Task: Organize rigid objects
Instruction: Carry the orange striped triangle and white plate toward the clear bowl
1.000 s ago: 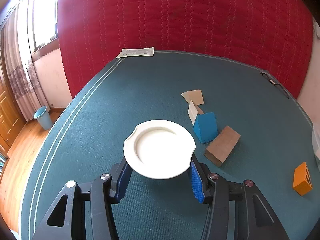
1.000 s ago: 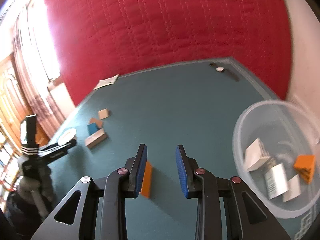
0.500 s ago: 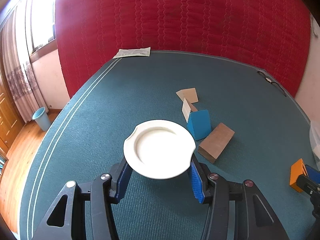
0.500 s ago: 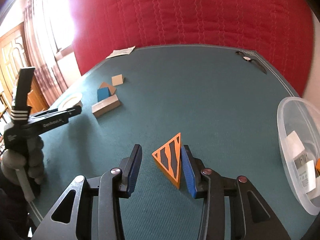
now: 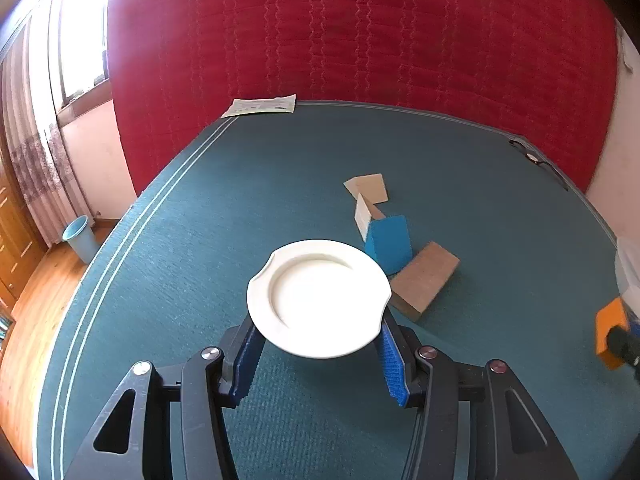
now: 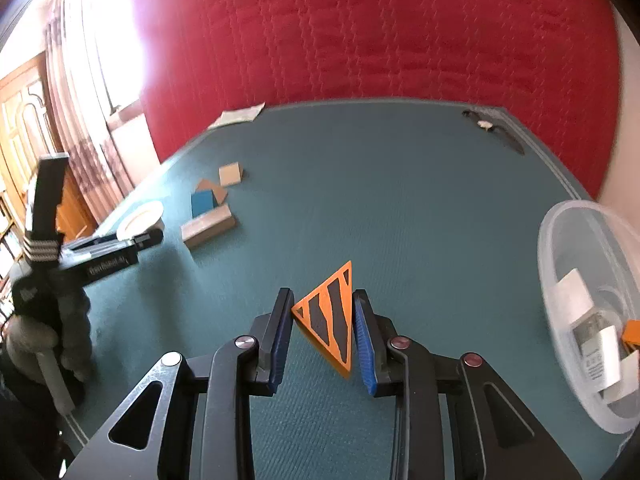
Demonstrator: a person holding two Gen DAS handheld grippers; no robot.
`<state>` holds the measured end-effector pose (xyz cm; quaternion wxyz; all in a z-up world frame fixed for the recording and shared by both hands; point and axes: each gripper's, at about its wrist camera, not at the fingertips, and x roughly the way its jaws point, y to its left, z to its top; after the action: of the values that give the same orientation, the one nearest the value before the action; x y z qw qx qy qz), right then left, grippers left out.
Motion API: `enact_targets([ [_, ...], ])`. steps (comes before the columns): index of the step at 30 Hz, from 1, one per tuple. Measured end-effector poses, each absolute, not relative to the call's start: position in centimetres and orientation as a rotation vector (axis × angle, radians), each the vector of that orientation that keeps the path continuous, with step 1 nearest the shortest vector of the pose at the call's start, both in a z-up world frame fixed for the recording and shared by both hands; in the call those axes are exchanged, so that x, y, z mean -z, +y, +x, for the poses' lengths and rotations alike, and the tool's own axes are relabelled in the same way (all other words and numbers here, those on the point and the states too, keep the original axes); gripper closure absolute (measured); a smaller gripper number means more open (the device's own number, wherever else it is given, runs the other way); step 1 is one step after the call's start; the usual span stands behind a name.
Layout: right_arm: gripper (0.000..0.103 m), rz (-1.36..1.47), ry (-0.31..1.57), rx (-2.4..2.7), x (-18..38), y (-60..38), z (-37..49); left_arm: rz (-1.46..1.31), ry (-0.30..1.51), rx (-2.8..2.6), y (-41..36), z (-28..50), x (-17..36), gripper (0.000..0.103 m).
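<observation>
Your right gripper [image 6: 322, 330] has its jaws clamped on the orange triangular block [image 6: 330, 320], one corner against the left jaw and a flat edge along the right one. The block sits low over the teal counter [image 6: 400, 200], and you cannot tell from here whether it has lifted clear. Your left gripper [image 5: 318, 346] has its jaws closed on the near rim of the white plate [image 5: 318, 298], holding it level above the counter.

By the look of it, the job is partly done. The clear bowl [image 6: 560, 320] at the right edge of the right wrist view already holds several white pieces and an orange one. Still out on the counter are the blue block [image 5: 389, 242], the brown block [image 5: 424, 280] just beside it, the white-faced piece [image 5: 362, 216] behind it and the tan tile [image 5: 370, 188] farther off. The plate has no block on it, so its part in the sorting is unclear.

Half a second ago your right jaws were wider apart around the triangle, with a gap on the left side; now they pinch it. A second ago that gripper was aimed elsewhere, with the bowl large in view. Your left gripper's grip on the plate is unchanged, though the loose blocks sit a little more to the left in its view, so the hand has drifted slightly.
</observation>
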<state>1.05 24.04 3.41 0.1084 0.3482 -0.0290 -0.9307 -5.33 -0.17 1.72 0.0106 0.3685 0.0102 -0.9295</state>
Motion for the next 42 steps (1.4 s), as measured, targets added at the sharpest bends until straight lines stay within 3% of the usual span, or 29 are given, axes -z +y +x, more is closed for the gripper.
enact_targets([
  [19, 0.073, 0.922, -0.27, 3.018, -7.5, 34.9, 2.9, 1.198, 0.006, 3.004, 4.2, -3.4, -2.6, 0.048],
  [42, 0.072, 0.989, -0.596, 3.198, -5.8, 45.7, 2.4, 1.23, -0.066, 3.124, 9.7, -2.0, -3.9, 0.048],
])
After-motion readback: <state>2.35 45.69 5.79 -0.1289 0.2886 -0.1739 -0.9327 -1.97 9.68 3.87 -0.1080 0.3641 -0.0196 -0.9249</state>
